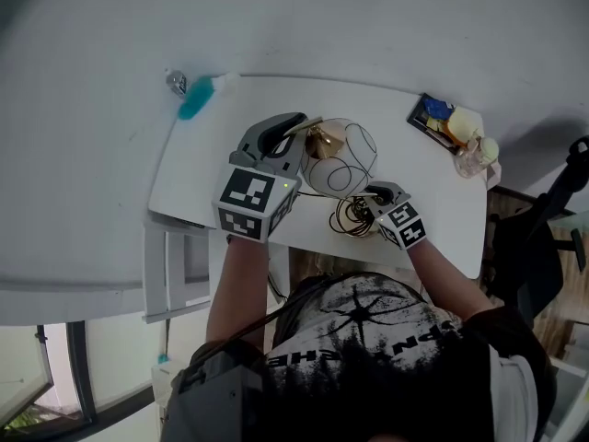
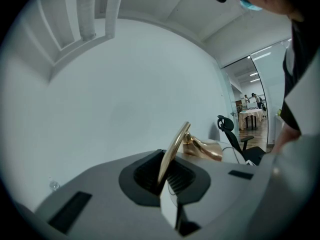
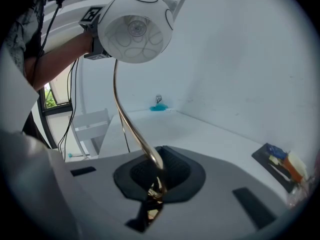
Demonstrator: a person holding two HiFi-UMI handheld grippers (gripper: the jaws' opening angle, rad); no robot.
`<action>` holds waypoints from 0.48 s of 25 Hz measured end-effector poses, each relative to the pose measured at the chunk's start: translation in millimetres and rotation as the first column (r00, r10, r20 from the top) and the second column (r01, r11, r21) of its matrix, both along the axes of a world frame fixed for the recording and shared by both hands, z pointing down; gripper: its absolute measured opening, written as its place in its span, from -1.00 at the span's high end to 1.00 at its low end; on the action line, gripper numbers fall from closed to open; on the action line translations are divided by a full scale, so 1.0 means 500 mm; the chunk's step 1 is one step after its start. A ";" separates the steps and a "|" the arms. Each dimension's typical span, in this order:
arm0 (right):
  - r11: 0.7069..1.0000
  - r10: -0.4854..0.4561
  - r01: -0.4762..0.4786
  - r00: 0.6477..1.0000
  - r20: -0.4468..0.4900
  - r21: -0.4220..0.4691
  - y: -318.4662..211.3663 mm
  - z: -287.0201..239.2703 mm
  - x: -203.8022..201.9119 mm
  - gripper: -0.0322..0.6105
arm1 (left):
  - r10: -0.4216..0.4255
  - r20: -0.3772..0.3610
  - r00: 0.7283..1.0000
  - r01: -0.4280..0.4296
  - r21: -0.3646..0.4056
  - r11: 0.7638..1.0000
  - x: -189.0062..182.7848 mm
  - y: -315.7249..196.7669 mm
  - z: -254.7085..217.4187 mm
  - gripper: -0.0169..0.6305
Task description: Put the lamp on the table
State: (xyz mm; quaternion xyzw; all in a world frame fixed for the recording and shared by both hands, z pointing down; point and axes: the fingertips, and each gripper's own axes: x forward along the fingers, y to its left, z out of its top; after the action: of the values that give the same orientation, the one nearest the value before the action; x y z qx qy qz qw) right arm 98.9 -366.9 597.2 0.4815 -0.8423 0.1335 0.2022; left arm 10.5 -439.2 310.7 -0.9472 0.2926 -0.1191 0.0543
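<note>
The lamp has a white globe shade [image 1: 339, 157] ringed with thin wire, a curved gold stem [image 3: 126, 121] and a coiled cord [image 1: 350, 217]. It is held over the white table [image 1: 198, 168]. My left gripper [image 1: 293, 129] is shut on the gold stem [image 2: 173, 151] close to the gold socket [image 2: 203, 148] beside the shade. My right gripper [image 1: 368, 195] is shut on the stem's lower end. In the right gripper view the shade [image 3: 136, 28] hangs high above the jaws [image 3: 154, 184].
A teal object [image 1: 195, 99] and a small metal piece [image 1: 175, 83] lie at the table's far left corner. A dark tray [image 1: 431, 116] with small items and pale bottles [image 1: 474, 153] sit at the far right. An office chair [image 1: 552, 233] stands right of the table.
</note>
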 end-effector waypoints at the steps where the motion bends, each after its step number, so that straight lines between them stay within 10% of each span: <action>1: 1.000 0.005 -0.005 1.000 -0.001 0.001 -0.017 -0.001 -0.006 0.84 | 0.006 -0.001 1.000 -0.006 0.005 1.000 -0.005 -0.018 -0.003 0.90; 12: 0.995 0.098 -0.098 0.995 0.001 0.012 -0.204 -0.016 -0.035 0.84 | 0.082 0.009 0.997 -0.082 0.010 0.997 -0.022 -0.206 -0.015 0.90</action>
State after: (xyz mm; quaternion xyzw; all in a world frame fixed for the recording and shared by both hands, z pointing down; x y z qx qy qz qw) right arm 81.5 -469.1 589.1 0.5235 -0.8185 0.1384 0.1921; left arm -0.3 -542.2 303.3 -0.9577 0.2537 -0.1192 0.0654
